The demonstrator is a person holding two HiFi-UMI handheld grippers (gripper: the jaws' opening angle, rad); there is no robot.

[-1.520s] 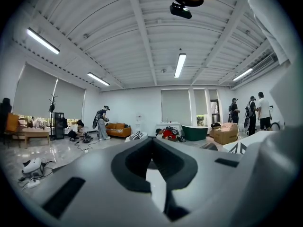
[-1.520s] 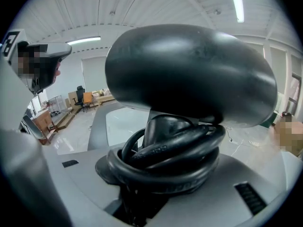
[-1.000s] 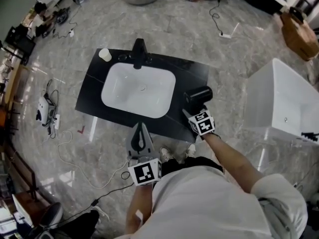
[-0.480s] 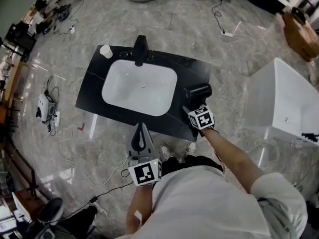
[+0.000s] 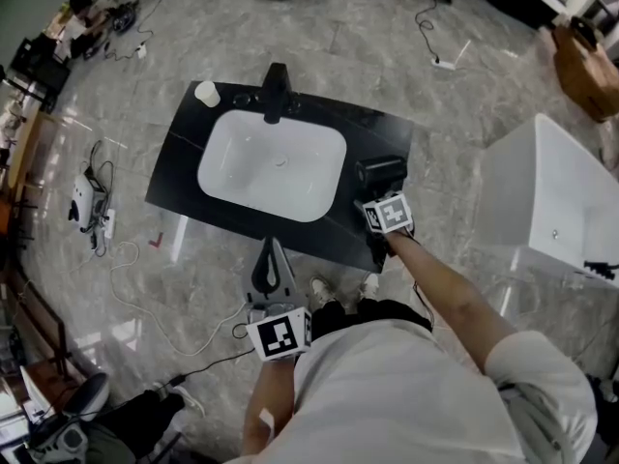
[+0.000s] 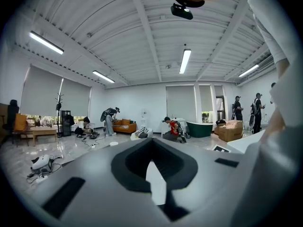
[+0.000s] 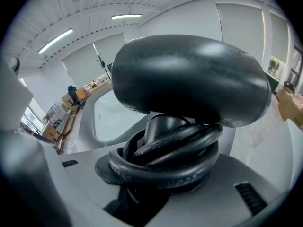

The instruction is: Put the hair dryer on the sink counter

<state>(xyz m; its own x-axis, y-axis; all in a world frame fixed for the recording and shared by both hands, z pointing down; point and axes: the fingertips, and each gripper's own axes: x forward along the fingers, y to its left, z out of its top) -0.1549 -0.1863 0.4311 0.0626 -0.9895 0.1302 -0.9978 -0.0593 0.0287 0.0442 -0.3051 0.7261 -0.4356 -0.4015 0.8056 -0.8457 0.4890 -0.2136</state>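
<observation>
nearly there, by the look of it. hair dryer [image 5: 383,174] over the right end of the black sink counter [image 5: 184,167], just beside the white basin [image 5: 273,162], clamped by its handle and the cord [image 7: 165,150] coiled round it in the right gripper [image 5: 375,201]. resting on the counter or just above it: impossible to tell. left to do, judging from this: settling it down, letting go, backing off. left gripper [image 5: 274,251] off the counter's near edge, fingers together on nothing.
</observation>
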